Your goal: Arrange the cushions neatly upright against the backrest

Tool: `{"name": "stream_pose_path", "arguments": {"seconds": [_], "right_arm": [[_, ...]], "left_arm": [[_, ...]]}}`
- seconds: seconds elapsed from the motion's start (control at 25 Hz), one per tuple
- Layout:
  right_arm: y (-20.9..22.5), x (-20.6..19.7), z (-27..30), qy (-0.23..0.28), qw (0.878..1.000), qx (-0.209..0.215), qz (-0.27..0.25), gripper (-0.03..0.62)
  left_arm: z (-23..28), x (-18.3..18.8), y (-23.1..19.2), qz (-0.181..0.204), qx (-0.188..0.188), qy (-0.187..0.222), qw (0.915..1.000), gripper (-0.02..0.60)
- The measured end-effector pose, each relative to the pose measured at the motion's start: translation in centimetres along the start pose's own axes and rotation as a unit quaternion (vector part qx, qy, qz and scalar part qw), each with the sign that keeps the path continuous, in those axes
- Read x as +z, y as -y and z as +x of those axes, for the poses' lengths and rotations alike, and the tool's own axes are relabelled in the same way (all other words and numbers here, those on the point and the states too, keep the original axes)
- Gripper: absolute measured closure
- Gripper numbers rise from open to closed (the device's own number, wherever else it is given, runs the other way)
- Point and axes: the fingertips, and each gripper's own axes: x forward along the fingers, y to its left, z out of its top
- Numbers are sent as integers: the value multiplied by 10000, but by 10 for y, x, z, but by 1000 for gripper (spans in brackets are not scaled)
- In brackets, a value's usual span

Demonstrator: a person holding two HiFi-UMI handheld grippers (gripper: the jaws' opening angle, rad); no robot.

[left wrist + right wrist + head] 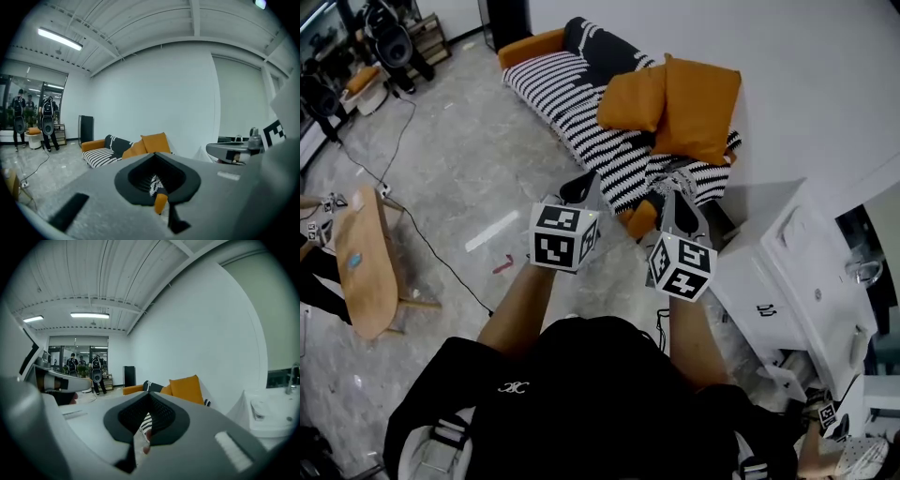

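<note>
The step in hand looks like the walk-up: both tools are held out ahead of the person, well apart from the sofa (pixel 567 98), so nothing is being handled yet. To do it well, I would close in on the sofa's near end first, where the two orange cushions sit, and take each one by a top corner or edge, since the soft cover should pinch easily and the cushion will hang straight from there. The big cushion (pixel 701 106) is nearest, propped at a tilt against the wall side. It needs squaring up, not moving. The small cushion (pixel 633 98) lies slumped just left of it and touching it, so it should be lifted clear, stood on its long edge and pressed back. At the far end a black cushion (pixel 592 42) leans near the orange arm and can wait until last. From above I cannot make out the backrest itself behind the cushions, so it is worth checking its line before setting anything down. As for the tools, the left gripper (pixel 581 187) has its jaws brought together with nothing between them; only the sofa shows through the cut-out. The right gripper (pixel 672 202) is the same, jaws closed and empty. Both will have to be opened wide before they reach the fabric.
</note>
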Motion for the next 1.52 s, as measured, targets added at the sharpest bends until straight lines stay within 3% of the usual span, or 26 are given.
{"name": "stream_pose_path", "arguments": {"seconds": [0.8, 1.12, 1.52], "right_arm": [[-25, -20, 25, -190, 9994, -280, -107, 585], [-2, -15, 61, -152, 9989, -445, -6, 585], [35, -29, 149, -308, 9981, -487, 229, 585]], "left_arm": [[3, -22, -43, 19, -194, -188, 9996, 574], [40, -7, -71, 39, -139, -172, 9997, 574], [128, -6, -95, 62, -152, -373, 9992, 574]]}}
